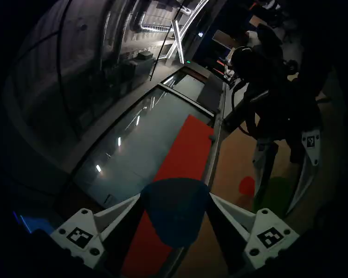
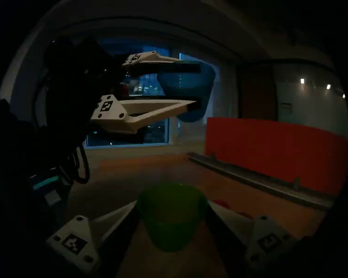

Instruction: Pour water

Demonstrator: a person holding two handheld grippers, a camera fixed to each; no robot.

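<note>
Clamping blue cup (image 1: 176, 224), left gripper (image 1: 175, 198) | green cup (image 2: 171, 227), right gripper (image 2: 172, 204) | apart

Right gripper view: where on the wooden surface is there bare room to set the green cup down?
Free: bare wood ahead of the green cup, between the window wall and the metal rail. Crowded: cables by the person, a small red object beside the cup.
</note>
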